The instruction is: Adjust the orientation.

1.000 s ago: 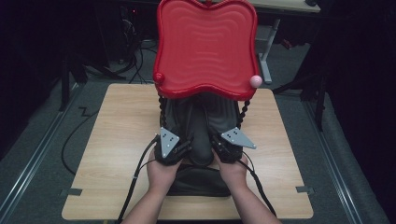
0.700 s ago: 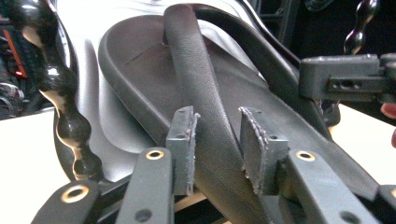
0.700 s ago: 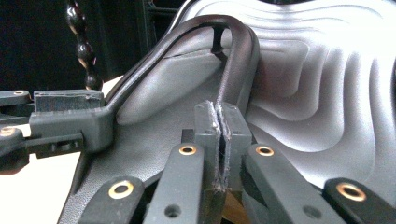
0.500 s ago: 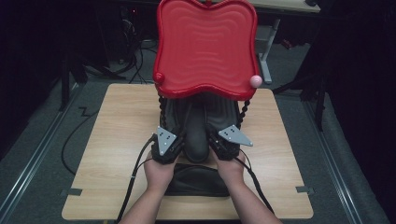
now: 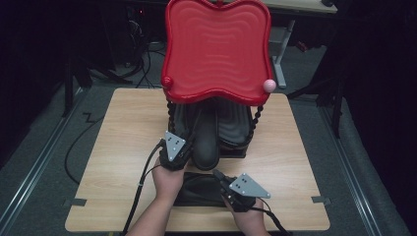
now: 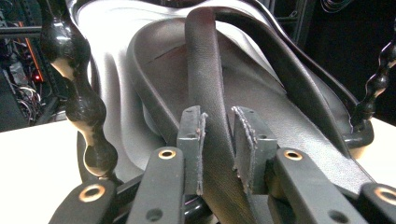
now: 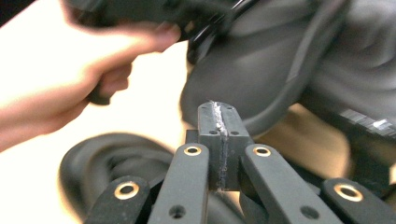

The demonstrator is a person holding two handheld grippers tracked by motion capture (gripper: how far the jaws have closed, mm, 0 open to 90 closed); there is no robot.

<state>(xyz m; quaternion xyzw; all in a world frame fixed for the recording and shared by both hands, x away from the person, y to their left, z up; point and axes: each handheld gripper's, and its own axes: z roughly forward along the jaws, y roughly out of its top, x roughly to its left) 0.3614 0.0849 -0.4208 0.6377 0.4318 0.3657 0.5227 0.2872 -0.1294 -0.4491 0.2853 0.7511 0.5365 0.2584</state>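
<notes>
A black sandal (image 5: 206,140) leans toe-down on the lower shelf of a small rack, under its red wavy top shelf (image 5: 216,49). My left gripper (image 5: 191,149) is at the sandal's front. Its jaws have just been closing and now its pads (image 6: 189,140) pinch the sandal's strap (image 6: 205,70) from both sides. A second black sandal (image 5: 199,191) lies flat on the table near the front edge. My right gripper (image 5: 217,175) hovers over that sandal, shut (image 7: 218,112) with nothing between its pads, pointing toward the left hand (image 7: 70,93).
Another black sandal (image 5: 235,125) rests on the lower shelf to the right. Black beaded posts (image 6: 79,93) carry the red shelf, which has a pink knob (image 5: 269,85) at its right corner. The wooden table (image 5: 123,128) has bare room left and right of the rack.
My right gripper has pulled back from the rack toward the table's front edge and sunk a little. My left gripper has stayed at the sandal and closed on its strap.
</notes>
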